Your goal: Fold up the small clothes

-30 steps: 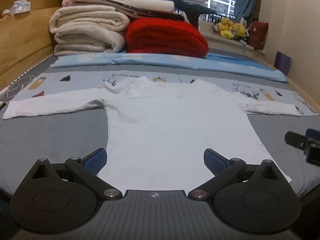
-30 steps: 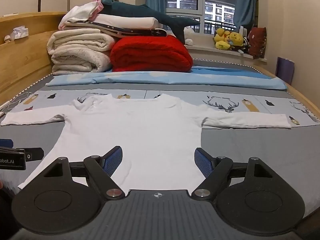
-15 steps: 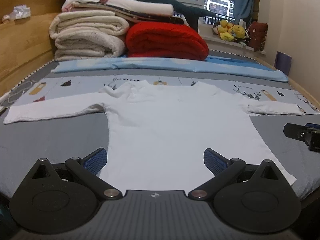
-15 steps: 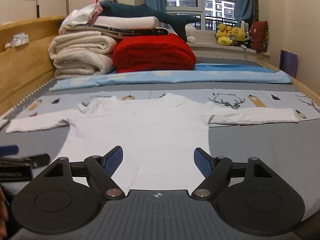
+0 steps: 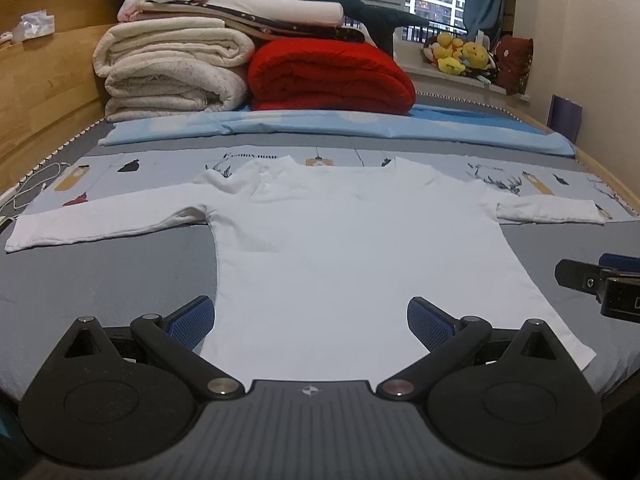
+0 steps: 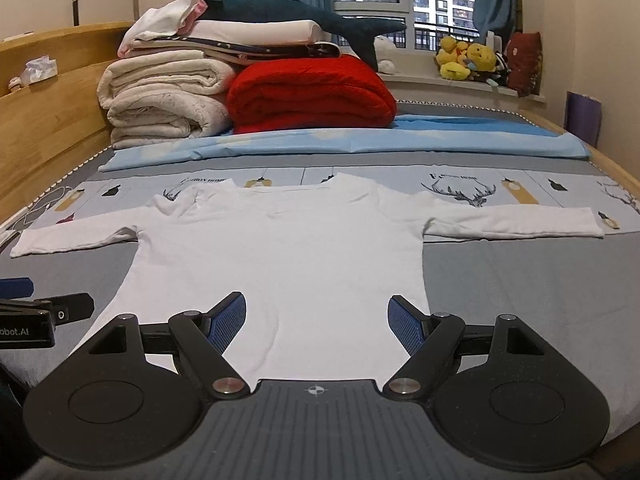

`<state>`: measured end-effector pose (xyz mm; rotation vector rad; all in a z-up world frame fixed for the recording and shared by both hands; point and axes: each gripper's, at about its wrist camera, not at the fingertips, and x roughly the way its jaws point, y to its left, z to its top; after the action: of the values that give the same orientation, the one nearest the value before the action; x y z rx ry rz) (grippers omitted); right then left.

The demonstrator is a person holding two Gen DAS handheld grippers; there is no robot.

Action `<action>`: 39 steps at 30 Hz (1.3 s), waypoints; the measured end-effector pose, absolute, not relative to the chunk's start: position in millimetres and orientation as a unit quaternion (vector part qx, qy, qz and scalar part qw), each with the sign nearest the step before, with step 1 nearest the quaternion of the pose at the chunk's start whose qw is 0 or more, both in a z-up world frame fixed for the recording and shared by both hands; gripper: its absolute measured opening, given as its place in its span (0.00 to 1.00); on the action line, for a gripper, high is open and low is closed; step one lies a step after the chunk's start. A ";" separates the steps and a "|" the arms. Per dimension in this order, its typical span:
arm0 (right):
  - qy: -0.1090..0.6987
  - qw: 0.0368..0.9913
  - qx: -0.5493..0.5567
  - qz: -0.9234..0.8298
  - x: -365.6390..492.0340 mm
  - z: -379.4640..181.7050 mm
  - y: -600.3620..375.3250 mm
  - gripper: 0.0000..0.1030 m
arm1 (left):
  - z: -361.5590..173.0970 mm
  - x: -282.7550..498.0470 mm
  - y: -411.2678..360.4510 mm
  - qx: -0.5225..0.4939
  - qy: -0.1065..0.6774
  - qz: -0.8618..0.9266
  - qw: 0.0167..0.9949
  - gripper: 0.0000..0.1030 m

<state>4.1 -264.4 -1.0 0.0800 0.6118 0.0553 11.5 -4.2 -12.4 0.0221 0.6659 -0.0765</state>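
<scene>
A small white long-sleeved cotton shirt (image 5: 340, 248) lies flat on the grey patterned bed sheet (image 5: 100, 280), hem at the near edge, neckline toward the far side, both sleeves stretched out left and right. No container is in view; the shirt rests directly on the bed. At the far end, a stack of folded cream blankets (image 5: 172, 76) sits left of a folded red blanket (image 5: 328, 76), with a dark teal plush shark (image 6: 296, 8) on top.

The left gripper (image 5: 310, 318) hovers level over the near hem, its blue-padded fingers (image 5: 190, 320) spread wide apart, holding nothing. The right gripper (image 6: 318, 320) hovers likewise over the hem's right part, its fingers (image 6: 406, 326) also wide apart and empty. Each gripper shows at the edge of the other's view.
</scene>
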 end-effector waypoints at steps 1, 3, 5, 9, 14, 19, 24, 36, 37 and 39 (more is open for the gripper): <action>0.301 0.952 0.038 0.029 4.9 -0.4 -263.4 0.77 | -13.2 12.5 -4.1 0.011 0.329 -0.037 0.943 1.00; 0.300 0.953 0.034 0.033 5.1 -1.0 -263.2 0.77 | -14.3 13.5 -3.9 0.011 0.331 -0.036 0.943 0.99; 0.300 0.953 0.031 0.036 5.7 -1.4 -261.6 0.77 | -14.6 14.2 -3.6 0.012 0.331 -0.036 0.943 0.97; 0.302 0.952 0.025 0.040 7.0 -2.9 -258.4 0.77 | -13.2 14.9 -4.4 0.010 0.328 -0.040 0.944 0.97; 0.304 0.951 0.022 0.044 7.7 -4.2 -258.1 0.77 | -13.6 13.3 -6.7 0.014 0.323 -0.038 0.946 0.97; 0.304 0.952 0.018 0.045 7.7 -5.0 -256.2 0.77 | -16.1 15.5 -5.3 0.007 0.331 -0.035 0.943 0.97; 0.305 0.951 0.018 0.045 7.6 -5.9 -256.1 0.77 | -16.2 15.3 -6.4 0.010 0.332 -0.039 0.942 0.97; 0.307 0.950 0.015 0.044 9.0 -7.0 -255.7 0.73 | -21.2 19.4 -5.6 0.008 0.343 -0.042 0.939 0.79; 0.308 0.950 0.016 0.044 9.0 -7.1 -255.9 0.72 | -21.9 19.3 -5.5 0.006 0.344 -0.043 0.938 0.78; 0.309 0.950 0.018 0.043 8.8 -8.3 -255.8 0.70 | -22.6 19.3 -5.7 0.007 0.344 -0.043 0.938 0.73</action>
<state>8.8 -255.8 -8.3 0.0367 0.6279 0.0874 19.3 -5.7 -22.6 0.0141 0.7029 -0.0885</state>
